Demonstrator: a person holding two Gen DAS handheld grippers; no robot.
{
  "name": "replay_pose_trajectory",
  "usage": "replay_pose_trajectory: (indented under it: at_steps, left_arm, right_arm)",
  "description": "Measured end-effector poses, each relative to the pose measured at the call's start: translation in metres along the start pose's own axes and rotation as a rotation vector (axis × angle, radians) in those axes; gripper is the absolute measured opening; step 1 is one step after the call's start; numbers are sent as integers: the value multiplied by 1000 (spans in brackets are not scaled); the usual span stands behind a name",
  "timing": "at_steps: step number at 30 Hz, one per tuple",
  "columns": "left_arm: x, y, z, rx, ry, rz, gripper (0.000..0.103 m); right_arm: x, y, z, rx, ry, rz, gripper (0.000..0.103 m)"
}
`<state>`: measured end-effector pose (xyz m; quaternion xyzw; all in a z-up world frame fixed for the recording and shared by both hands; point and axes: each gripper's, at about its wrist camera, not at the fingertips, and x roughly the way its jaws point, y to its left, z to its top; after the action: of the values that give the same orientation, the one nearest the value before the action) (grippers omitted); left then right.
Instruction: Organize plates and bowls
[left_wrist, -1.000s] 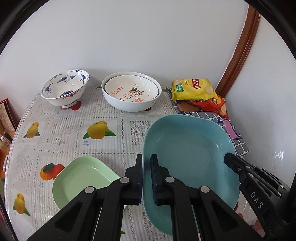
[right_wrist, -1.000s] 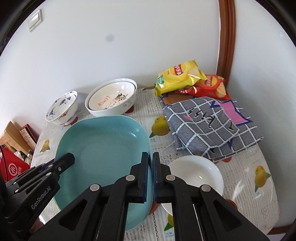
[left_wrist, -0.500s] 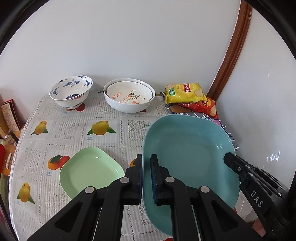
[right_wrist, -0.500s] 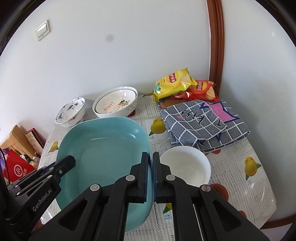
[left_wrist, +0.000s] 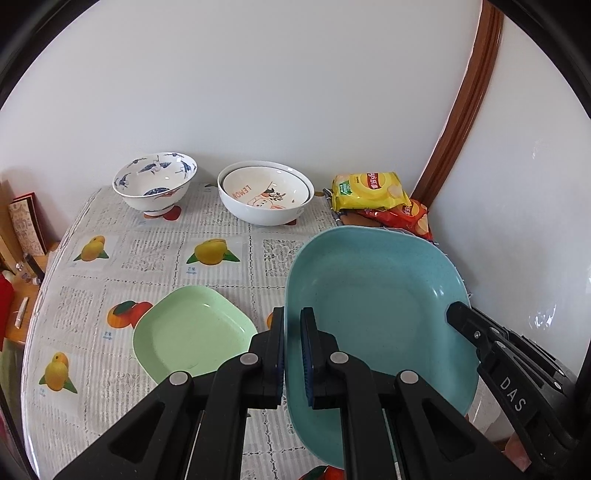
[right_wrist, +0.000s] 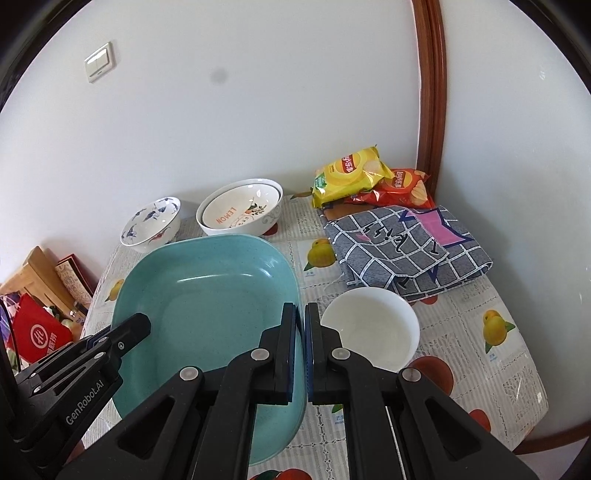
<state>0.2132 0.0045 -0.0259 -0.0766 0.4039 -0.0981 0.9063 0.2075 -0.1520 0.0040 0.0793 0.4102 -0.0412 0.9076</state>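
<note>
Teal plate (left_wrist: 373, 306) held above the table (left_wrist: 155, 254), left gripper (left_wrist: 293, 354) and right gripper (right_wrist: 300, 350) each clamped on opposite rims. Bare cloth lies ahead. One green plate (left_wrist: 192, 328), four bowls, two nested

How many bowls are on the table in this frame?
4. The blue-patterned bowl at the back left, the LEMON bowl nested inside a larger white bowl beside it, and the plain white bowl near the right edge. Others could be hidden behind the teal plate.
</note>
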Motion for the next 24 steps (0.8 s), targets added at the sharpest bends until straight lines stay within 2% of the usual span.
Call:
replay_pose_trajectory:
  at_steps: [16, 24]
  left_arm:
    - [3, 35, -14, -59, 27, 15, 8]
    - [7, 64, -16, -110, 33, 44, 8]
  right_arm:
    - [12, 32, -15, -45, 39, -2, 5]
    - [29, 55, -15, -74, 56, 28, 6]
